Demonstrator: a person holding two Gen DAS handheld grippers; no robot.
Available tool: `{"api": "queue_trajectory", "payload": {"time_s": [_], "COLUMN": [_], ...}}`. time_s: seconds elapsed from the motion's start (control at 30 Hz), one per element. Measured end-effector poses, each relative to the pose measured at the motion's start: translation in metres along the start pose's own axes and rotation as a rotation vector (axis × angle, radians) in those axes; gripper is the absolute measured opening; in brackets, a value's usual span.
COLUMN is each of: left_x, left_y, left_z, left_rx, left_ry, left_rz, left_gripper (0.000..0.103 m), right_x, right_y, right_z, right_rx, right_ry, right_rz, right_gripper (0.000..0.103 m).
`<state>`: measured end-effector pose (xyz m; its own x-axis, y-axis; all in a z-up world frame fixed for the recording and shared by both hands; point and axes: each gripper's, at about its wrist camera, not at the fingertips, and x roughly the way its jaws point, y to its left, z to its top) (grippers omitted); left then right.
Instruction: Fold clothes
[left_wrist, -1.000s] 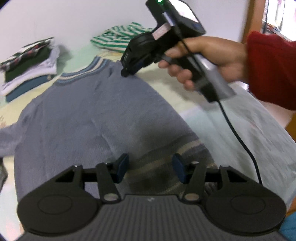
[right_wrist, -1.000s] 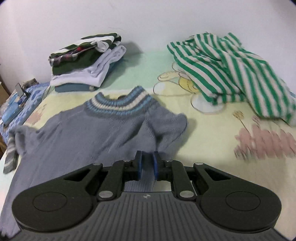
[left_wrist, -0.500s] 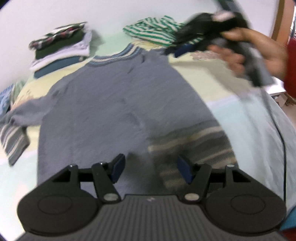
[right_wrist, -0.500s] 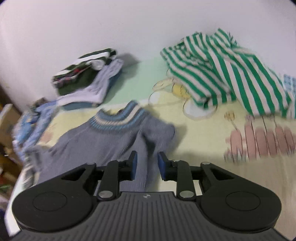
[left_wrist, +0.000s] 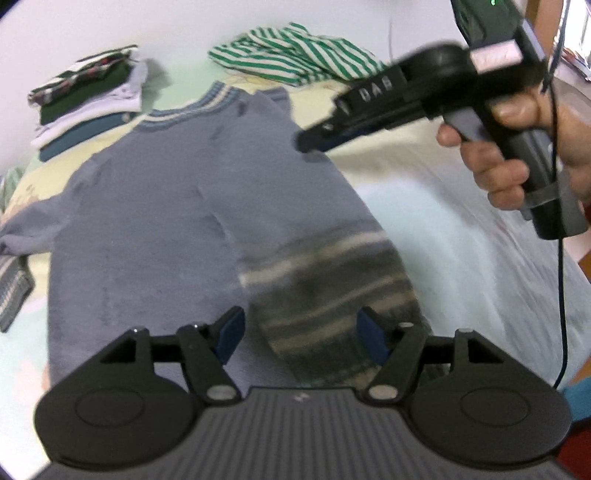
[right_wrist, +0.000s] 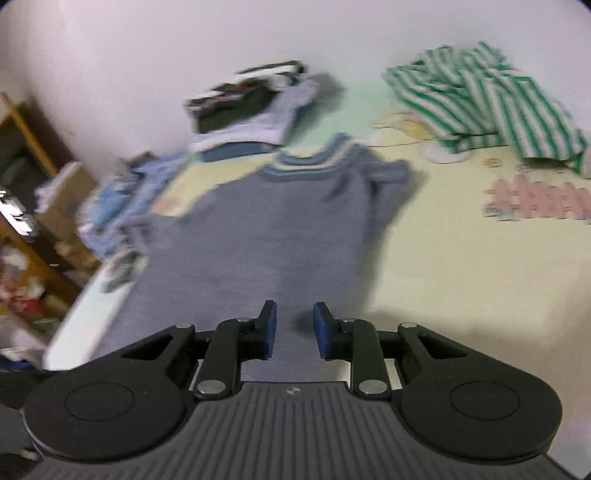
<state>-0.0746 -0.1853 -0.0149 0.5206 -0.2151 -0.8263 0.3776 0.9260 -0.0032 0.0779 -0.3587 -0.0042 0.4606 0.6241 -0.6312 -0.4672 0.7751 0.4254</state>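
A grey-blue knit sweater (left_wrist: 162, 221) with a striped collar lies flat on the bed. Its right sleeve is folded over the body, the striped cuff (left_wrist: 332, 295) near my left gripper. My left gripper (left_wrist: 301, 330) is open and empty just above the cuff. My right gripper (right_wrist: 294, 329) is open and empty above the sweater (right_wrist: 280, 229). It also shows in the left wrist view (left_wrist: 314, 142), held in a hand above the sweater's right edge.
A stack of folded clothes (left_wrist: 88, 99) sits at the back left by the wall. A green-and-white striped garment (right_wrist: 487, 99) lies crumpled at the back right. A wooden shelf with clutter (right_wrist: 33, 221) stands left of the bed. The sheet (right_wrist: 480, 277) is pale yellow.
My right gripper has let go of the sweater's folded sleeve, opened, and pulled back and up. My left gripper has stayed open near the cuff.
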Motion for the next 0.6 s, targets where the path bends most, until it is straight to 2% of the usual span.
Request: {"api": "queue_trajectory", "payload": {"time_s": [0.07,0.13,0.23,0.27,0.4,0.53,0.6], "left_x": [0.001,0.001,-0.003,-0.005,-0.017,-0.023,-0.022], "left_y": [-0.002,0.001,0.009,0.014,0.039,0.06,0.063], "left_z": [-0.003,-0.005,-0.007,-0.01,-0.023,-0.031,-0.032], "left_rx": [-0.002,-0.007,-0.015,-0.024,-0.098,-0.182,-0.197], "left_ry": [0.002,0.005,0.001,-0.001,0.007,0.016,0.017], "left_rz": [0.003,0.014,0.055,0.076,0.13,0.134,0.137], "left_gripper": [0.072,0.076,0.076,0.076,0.076,0.077,0.078], "right_x": [0.004,0.016,0.018,0.012,-0.009,-0.019,-0.018], "right_y": [0.011,0.016,0.02,0.021,0.025,0.034,0.042], "right_z": [-0.005,-0.015,-0.019,-0.018,-0.025,-0.046,-0.058], "right_rx": [-0.04,-0.08,-0.083,-0.076,-0.098,-0.148,-0.195], "right_ry": [0.038,0.082,0.062,0.053,0.054,0.144,0.18], "right_rz": [0.021,-0.012,-0.031,-0.02,0.024,0.11,0.122], "right_gripper": [0.025,0.025,0.024,0.027,0.027,0.027,0.028]}}
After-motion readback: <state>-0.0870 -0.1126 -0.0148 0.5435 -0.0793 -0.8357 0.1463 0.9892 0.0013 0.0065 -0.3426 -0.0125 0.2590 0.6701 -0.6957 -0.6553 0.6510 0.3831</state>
